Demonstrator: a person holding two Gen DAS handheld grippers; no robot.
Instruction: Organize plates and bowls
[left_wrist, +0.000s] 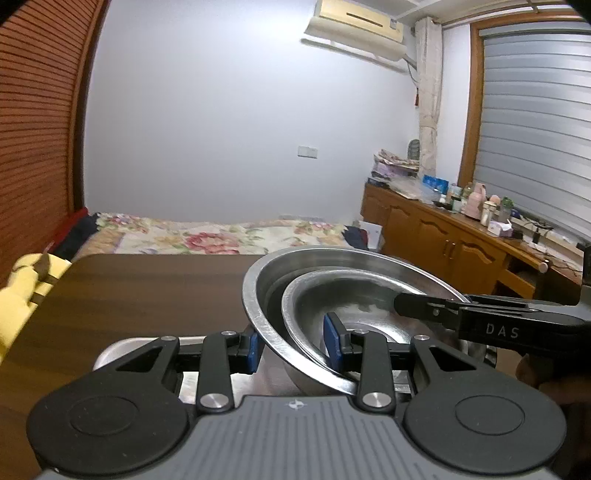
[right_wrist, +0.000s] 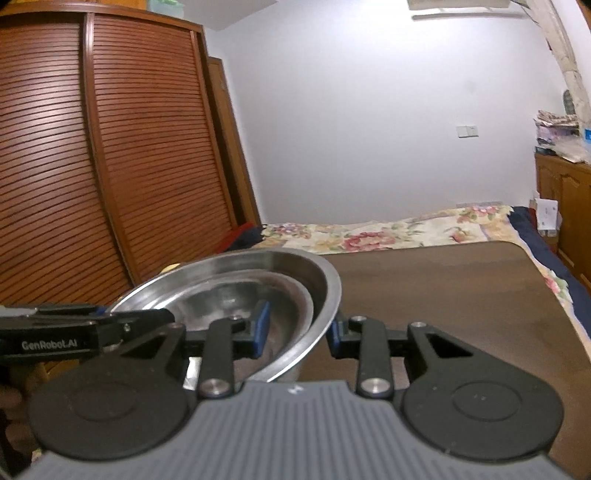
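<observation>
Nested shiny steel bowls (left_wrist: 332, 280), left gripper (left_wrist: 293, 345) and right gripper (right_wrist: 297, 332) jaws clamping rims

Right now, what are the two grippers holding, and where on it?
Two nested steel bowls. The left gripper clamps both rims on one side; the right gripper clamps the rims on the opposite side.

We are seeing silver steel bowls (left_wrist: 354, 291), blue-padded black tongs (left_wrist: 291, 341), a dark brown bench (left_wrist: 147, 288), and a floral bedspread (left_wrist: 207, 236).
</observation>
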